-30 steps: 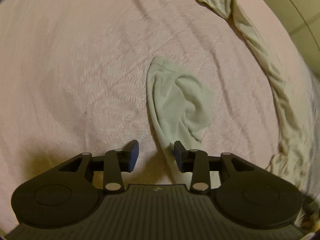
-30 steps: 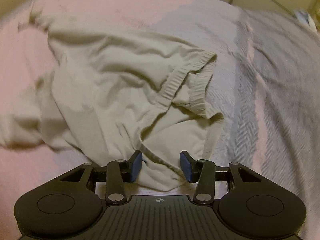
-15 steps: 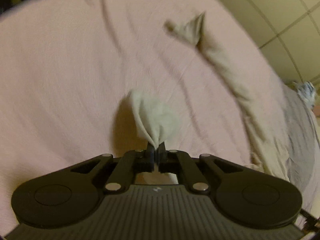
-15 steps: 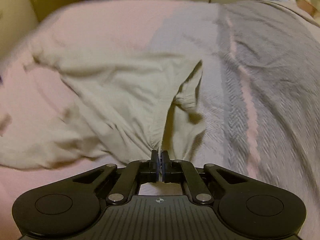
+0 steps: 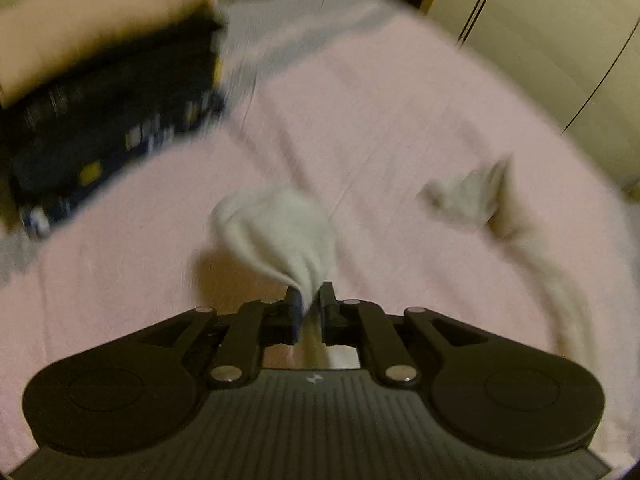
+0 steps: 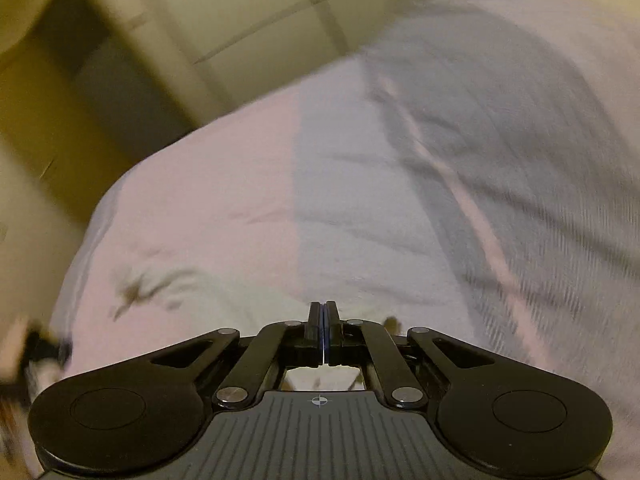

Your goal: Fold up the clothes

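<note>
- Left wrist view: our left gripper has its fingers just easing apart with a corner of the pale garment pinched between them, lifted over the pink bed; frame blurred
- Right wrist view: right gripper fingers closed; pale cloth just beneath, whether gripped we cannot tell

Bedroom: pink-covered bed, wardrobe doors.
</note>
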`<state>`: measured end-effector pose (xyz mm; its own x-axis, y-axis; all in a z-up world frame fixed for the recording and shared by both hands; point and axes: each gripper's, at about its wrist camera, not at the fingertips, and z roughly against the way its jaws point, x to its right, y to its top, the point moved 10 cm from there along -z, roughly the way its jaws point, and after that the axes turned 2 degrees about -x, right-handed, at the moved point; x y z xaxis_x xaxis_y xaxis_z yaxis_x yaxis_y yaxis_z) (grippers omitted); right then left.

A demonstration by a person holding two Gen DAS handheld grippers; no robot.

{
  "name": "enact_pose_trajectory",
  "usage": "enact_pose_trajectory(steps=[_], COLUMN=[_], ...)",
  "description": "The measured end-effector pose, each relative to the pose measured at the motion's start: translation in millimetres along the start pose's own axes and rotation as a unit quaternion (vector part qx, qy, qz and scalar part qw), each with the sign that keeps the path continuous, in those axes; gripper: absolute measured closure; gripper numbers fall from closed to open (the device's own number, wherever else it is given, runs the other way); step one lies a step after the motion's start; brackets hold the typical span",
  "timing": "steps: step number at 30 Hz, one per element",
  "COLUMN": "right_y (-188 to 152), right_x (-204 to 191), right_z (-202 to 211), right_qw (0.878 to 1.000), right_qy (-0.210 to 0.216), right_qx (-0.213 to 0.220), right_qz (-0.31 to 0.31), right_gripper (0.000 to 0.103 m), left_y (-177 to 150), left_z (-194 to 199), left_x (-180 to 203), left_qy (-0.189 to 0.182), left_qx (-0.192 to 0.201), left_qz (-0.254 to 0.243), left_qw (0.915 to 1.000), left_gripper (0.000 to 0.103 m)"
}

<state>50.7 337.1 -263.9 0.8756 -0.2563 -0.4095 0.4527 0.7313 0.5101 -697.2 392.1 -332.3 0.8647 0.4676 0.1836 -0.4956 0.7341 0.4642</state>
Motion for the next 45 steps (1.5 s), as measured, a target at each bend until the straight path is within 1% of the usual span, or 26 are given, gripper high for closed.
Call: enact_pose_trajectory(steps=[2,4,6,9,11,13,15,18,19,20,21,22,23,26,28,30,31,32,34,35,36,38,40,41,44,45], right_y=[-16.0,-49.2,-89.5,-152.1,-183.9,-202.0,-209.0,-213.7,-218.4,-223.6,-229.6,-235.8,-238.8,-233.6,-230.9,-227.5,-224.8,-220.3,-207.9,-201.5,-193.0,-182.8,-182.2,-184.5,-184.9,-186.1], right_x=[5.8,-3.8,-10.6,-10.7,-10.3,-18.0,-33.5,-66.4,-75.3,-79.9,-80.2,-79.8,-76.8,-54.4,-28.2,-2.5,-1.3,-2.9,-18.0,-29.1,-41.0,-63.3,-76.0,-78.0,-70.4,-70.3], right_z=[-18.7,-17.7,-12.7,-9.8,-14.4,-21.6,-31.1,-42.6,-47.9,-54.1,-59.2,-63.8,-63.2,-31.5,-2.9,16.7,26.5,30.2,26.4,22.1,13.6,-9.4,-42.6,-59.0,-94.5,-93.4], right_qw=[0.999,0.998,0.996,0.989,0.981,0.959,0.926,0.871,0.858,0.850,0.849,0.848,0.861,0.905,0.921,0.940,0.949,0.955,0.960,0.961,0.962,0.961,0.960,0.960,0.969,0.968], right_qy=[-0.033,-0.037,-0.038,-0.046,-0.065,-0.099,-0.123,-0.114,-0.099,-0.086,-0.072,-0.057,-0.028,0.022,0.020,0.012,0.010,0.012,0.023,0.029,0.040,0.063,0.057,0.055,0.053,0.065], right_qx=[-0.010,-0.027,-0.049,-0.085,-0.092,-0.081,-0.053,-0.013,-0.014,-0.025,-0.045,-0.067,-0.094,-0.130,-0.146,-0.149,-0.140,-0.129,-0.102,-0.086,-0.066,-0.044,-0.047,-0.060,-0.075,-0.076], right_qz=[-0.009,0.033,0.072,0.112,0.161,0.251,0.354,0.477,0.503,0.519,0.522,0.523,0.499,0.405,0.360,0.308,0.283,0.267,0.260,0.260,0.262,0.267,0.272,0.269,0.231,0.231], right_gripper=[0.099,0.091,0.069,0.066,0.066,0.066,0.066,0.066,0.066,0.066,0.066,0.080,0.103,0.103,0.103,0.103,0.103,0.099,0.069,0.042,0.038,0.038,0.038,0.043,0.101,0.102], left_y=[-16.9,-37.6,-56.2,-86.1,-105.3,-125.1,-141.5,-158.1,-161.5,-164.8,-166.8,-168.7,-170.6,-170.6,-176.7,-183.0,-186.2,-191.3,-201.2,-205.7,-208.6,-213.9,-216.8,-217.6,-217.2,-216.2], left_z=[-22.2,-24.1,-14.7,-4.9,-1.3,1.6,3.1,3.7,2.6,1.4,1.9,2.6,3.3,13.7,19.4,25.0,27.9,28.7,29.6,29.9,30.3,31.4,30.8,29.3,28.2,29.4], left_x=[0.4,-4.5,-9.8,-10.0,-4.2,4.9,15.2,33.7,39.8,45.8,50.2,54.6,58.9,62.5,65.2,68.0,69.4,74.4,86.1,92.7,100.2,115.4,126.8,130.2,132.5,131.7], left_qy=[0.027,0.052,0.054,0.048,0.039,0.029,0.017,-0.003,-0.009,-0.014,-0.018,-0.022,-0.025,-0.038,-0.043,-0.048,-0.051,-0.050,-0.055,-0.062,-0.069,-0.085,-0.093,-0.094,-0.097,-0.100], left_qx=[-0.023,-0.029,-0.031,-0.049,-0.059,-0.068,-0.076,-0.081,-0.082,-0.083,-0.083,-0.084,-0.084,-0.080,-0.082,-0.083,-0.084,-0.085,-0.088,-0.091,-0.093,-0.095,-0.094,-0.094,-0.095,-0.094], left_qz=[-0.038,-0.077,-0.090,-0.097,-0.105,-0.110,-0.112,-0.120,-0.123,-0.126,-0.128,-0.131,-0.134,-0.136,-0.139,-0.142,-0.143,-0.145,-0.144,-0.142,-0.144,-0.148,-0.157,-0.158,-0.155,-0.155], left_qw=[0.9986,0.9953,0.9940,0.9929,0.9920,0.9912,0.9907,0.9895,0.9890,0.9885,0.9881,0.9876,0.9871,0.9867,0.9860,0.9852,0.9848,0.9846,0.9841,0.9837,0.9828,0.9807,0.9787,0.9784,0.9785,0.9784], left_gripper=[0.098,0.097,0.097,0.095,0.093,0.093,0.093,0.093,0.093,0.093,0.093,0.093,0.093,0.093,0.093,0.093,0.093,0.093,0.093,0.091,0.090,0.088,0.088,0.088,0.088,0.088])
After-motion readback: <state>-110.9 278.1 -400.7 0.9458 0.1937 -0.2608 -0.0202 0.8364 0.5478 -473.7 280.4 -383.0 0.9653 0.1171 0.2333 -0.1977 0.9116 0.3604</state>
